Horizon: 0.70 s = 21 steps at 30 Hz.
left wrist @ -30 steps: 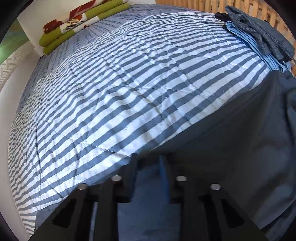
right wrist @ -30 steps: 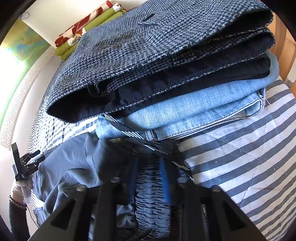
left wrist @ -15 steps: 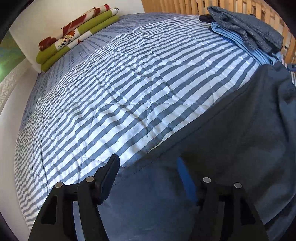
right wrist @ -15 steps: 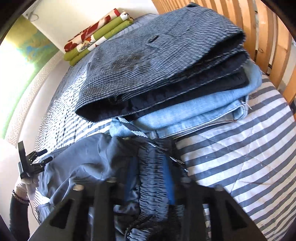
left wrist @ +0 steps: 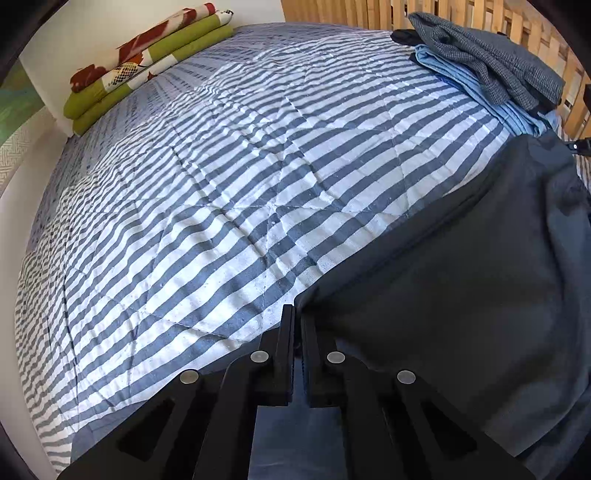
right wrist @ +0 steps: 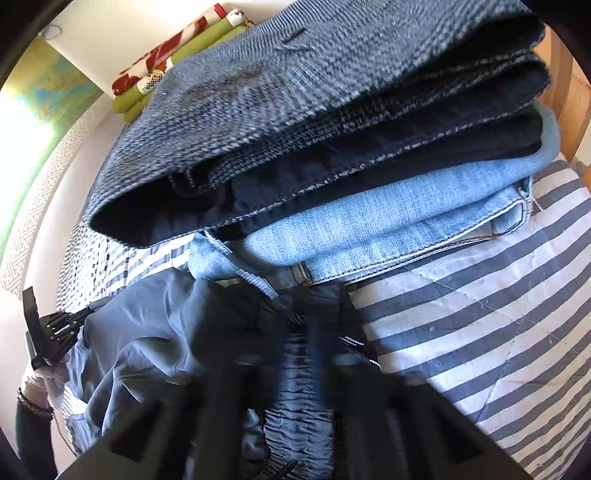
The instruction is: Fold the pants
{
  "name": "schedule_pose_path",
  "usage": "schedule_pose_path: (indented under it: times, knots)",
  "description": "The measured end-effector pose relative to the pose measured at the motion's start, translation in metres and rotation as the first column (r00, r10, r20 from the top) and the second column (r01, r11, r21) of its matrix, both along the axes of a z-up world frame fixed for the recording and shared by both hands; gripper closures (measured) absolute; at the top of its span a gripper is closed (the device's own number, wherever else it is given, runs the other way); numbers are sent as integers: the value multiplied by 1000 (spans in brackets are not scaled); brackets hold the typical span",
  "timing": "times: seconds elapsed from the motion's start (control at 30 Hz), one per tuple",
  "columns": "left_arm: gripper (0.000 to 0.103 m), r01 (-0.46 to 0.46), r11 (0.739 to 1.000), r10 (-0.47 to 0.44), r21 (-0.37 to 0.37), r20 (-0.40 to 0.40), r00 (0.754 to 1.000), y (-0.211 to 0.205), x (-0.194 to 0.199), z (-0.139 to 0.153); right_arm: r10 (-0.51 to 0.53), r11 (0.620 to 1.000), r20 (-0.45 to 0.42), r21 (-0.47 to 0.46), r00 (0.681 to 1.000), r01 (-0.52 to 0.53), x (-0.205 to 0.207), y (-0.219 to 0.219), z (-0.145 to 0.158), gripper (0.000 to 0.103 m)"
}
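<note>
Dark blue-grey pants (left wrist: 461, 295) lie spread over the right part of the striped bed. In the left wrist view my left gripper (left wrist: 297, 317) sits at their near left corner. Its jaws are closing, fingers almost together, and pinch the fabric edge. In the right wrist view the same pants (right wrist: 147, 332) are bunched, with the gathered elastic waistband (right wrist: 295, 406) under my right gripper (right wrist: 303, 317). That gripper is blurred. Its jaws are closing, fingers close together on the waistband. The left gripper (right wrist: 55, 325) and a gloved hand (right wrist: 40, 380) show at the far left.
A stack of folded trousers (right wrist: 332, 110), tweed over dark over light denim, lies just beyond the waistband and at the bed's far right (left wrist: 498, 74). The striped quilt (left wrist: 221, 184) spreads left. A folded green and red blanket (left wrist: 147, 66) and wooden slats (left wrist: 369, 14) line the far side.
The left gripper opened wide, shifted to the pants' edge and closed there. The right gripper loosened a little and closed again on the waistband, and the folded stack now looms closer.
</note>
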<state>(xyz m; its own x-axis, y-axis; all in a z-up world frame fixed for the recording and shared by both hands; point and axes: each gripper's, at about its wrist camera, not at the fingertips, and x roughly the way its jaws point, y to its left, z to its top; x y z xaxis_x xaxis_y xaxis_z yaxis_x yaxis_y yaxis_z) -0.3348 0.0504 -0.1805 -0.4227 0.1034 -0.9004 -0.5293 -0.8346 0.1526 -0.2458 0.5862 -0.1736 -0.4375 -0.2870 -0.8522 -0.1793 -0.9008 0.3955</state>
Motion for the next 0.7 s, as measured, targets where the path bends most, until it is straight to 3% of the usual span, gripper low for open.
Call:
schedule_pose_path:
  times: [0.2,0.27,0.33,0.4,0.57,0.7]
  knots:
    - [101,-62,997,64,42,-43,997,-18,-7,40,7,993,-84,120,996,3,20,2,29,98]
    - [100,-106,994,108,21,-69,992,-17,-17,43,8,995,-91,103,996,2,25,9,33,96]
    - [91,-139,990,137,-31,-73,988,-15,-25,38,4,997,-87,77,996,3,32,14,33,86]
    - [87,-137,990,136,-22,-48,990,-13,-18,38,22,998,-81,56,996,-18,47,16,33,83]
    - [72,-116,993,115,-6,-85,990,-25,43,64,80,991,-40,110,996,-75,92,20,40,80]
    - [72,-165,985,169,49,-98,981,-57,111,93,52,996,-39,70,998,-49,147,32,41,75]
